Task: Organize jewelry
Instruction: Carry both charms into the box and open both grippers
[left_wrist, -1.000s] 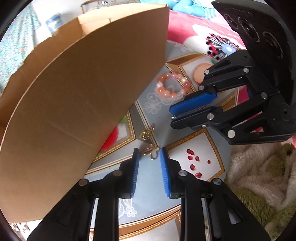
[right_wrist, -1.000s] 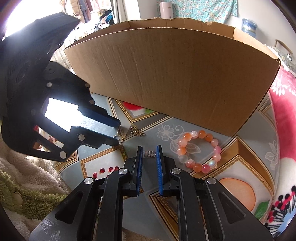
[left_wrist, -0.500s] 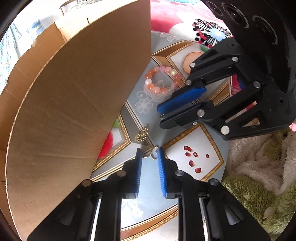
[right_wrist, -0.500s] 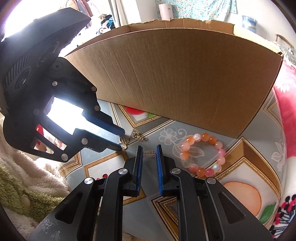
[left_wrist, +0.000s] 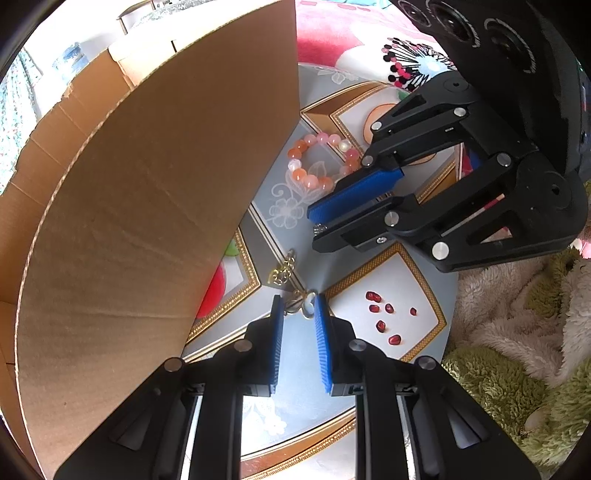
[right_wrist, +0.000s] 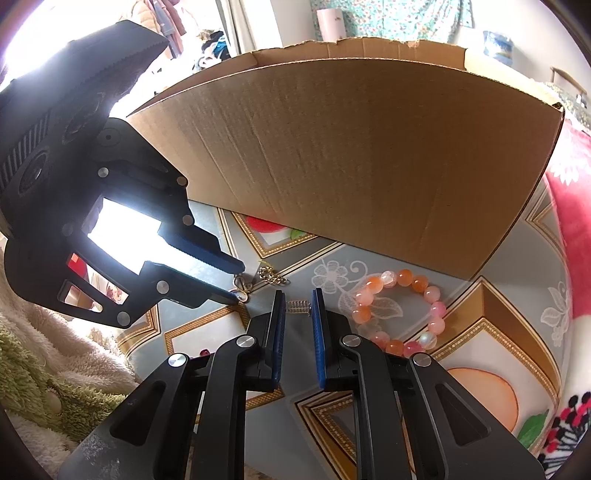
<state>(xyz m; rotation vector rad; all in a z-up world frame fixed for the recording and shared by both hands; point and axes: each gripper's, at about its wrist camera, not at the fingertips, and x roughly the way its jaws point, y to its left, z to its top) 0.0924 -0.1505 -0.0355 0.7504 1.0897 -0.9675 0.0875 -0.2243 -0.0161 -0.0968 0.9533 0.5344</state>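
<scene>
Left wrist view: the left gripper (left_wrist: 298, 308) points down at a patterned cloth, its jaws having just been closing around the ring clasp (left_wrist: 308, 303) of a gold chain (left_wrist: 283, 271); the clasp sits between the blue pads, and whether they already press it cannot be told. The chain trails from the clasp toward the foot of a cardboard box (left_wrist: 155, 206) standing close by. Right wrist view: the right gripper (right_wrist: 298, 306) has its jaws clamped on a small coiled metal piece (right_wrist: 297, 307) held across the tips. A bracelet (right_wrist: 400, 310) of pink and orange beads lies flat just right of it, near the box's corner. Small red stones (left_wrist: 382, 315) are scattered on a white panel of the cloth. The chain looks light, limp and slippery, likely to slide or tangle, so the stiff clasp seems the surest place to pinch; the bracelet would probably handle best by one firm bead.
</scene>
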